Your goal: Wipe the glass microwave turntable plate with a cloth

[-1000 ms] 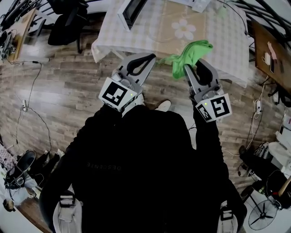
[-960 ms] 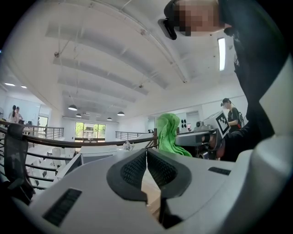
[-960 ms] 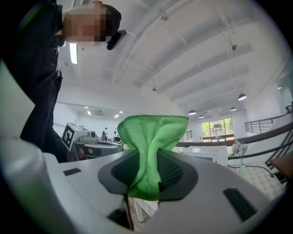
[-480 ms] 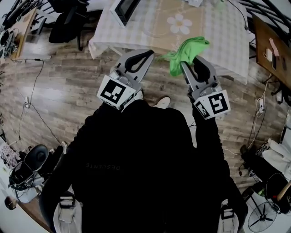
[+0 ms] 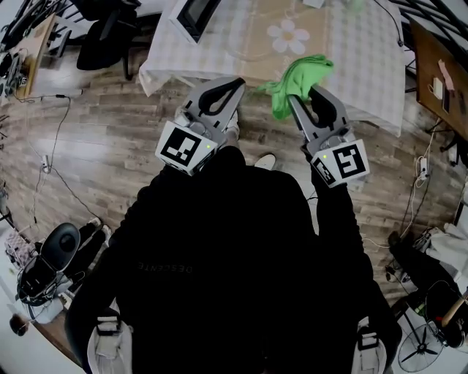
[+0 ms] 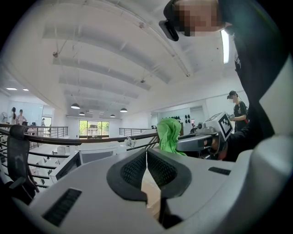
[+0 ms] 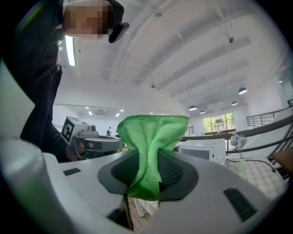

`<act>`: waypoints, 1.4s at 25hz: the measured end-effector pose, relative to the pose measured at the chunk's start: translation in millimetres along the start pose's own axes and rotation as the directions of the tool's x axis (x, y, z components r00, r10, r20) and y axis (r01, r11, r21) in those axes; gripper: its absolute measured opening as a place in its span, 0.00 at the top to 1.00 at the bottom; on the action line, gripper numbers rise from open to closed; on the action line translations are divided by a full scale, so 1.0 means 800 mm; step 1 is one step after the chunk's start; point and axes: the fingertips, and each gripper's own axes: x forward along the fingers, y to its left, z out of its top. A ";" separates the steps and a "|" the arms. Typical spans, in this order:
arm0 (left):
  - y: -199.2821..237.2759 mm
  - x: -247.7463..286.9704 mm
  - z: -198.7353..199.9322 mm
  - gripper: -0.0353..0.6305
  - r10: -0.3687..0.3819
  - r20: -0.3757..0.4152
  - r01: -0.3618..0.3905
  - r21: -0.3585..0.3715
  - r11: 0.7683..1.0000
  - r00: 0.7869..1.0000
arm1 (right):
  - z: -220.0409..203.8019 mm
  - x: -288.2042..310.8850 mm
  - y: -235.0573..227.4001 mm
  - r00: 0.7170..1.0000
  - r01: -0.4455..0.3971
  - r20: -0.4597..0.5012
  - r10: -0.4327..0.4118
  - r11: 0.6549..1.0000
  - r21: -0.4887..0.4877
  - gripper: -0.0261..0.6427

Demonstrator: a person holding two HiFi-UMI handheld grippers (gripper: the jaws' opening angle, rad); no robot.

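My right gripper (image 5: 305,99) is shut on a bright green cloth (image 5: 294,79), which bunches up above its jaws at the near edge of the table. In the right gripper view the cloth (image 7: 153,132) is pinched between the dark pads and flares out over them. My left gripper (image 5: 234,88) is held beside it, to the left, shut with nothing between its pads (image 6: 158,169). From the left gripper view I see the cloth (image 6: 168,135) and the right gripper (image 6: 197,141) side on. No glass turntable plate shows in any view.
A table with a checked, flower-print cover (image 5: 365,58) stands just ahead, with a white microwave (image 5: 191,16) at its far left. A dark chair (image 5: 102,40) is at the upper left, a wooden desk (image 5: 439,73) at the right, and cables lie on the wood floor.
Both grippers keep almost the same pose. The table has slid slightly up in the head view. The cloth stays held in the right gripper.
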 end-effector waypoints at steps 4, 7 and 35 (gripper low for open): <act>0.039 0.026 -0.004 0.91 -0.026 0.006 0.026 -0.012 1.000 1.000 | 0.002 0.040 -0.026 1.000 0.020 -0.015 -0.020 1.000 0.000 0.76; 0.080 0.050 -0.010 0.91 -0.045 0.001 0.045 -0.016 0.999 0.999 | 0.001 0.079 -0.049 0.999 0.037 -0.035 -0.037 0.999 -0.006 0.76; 0.329 0.176 -0.074 0.91 -0.063 -0.061 0.059 -0.062 0.996 0.996 | -0.085 0.328 -0.201 0.956 0.092 -0.284 -0.078 0.995 0.035 0.76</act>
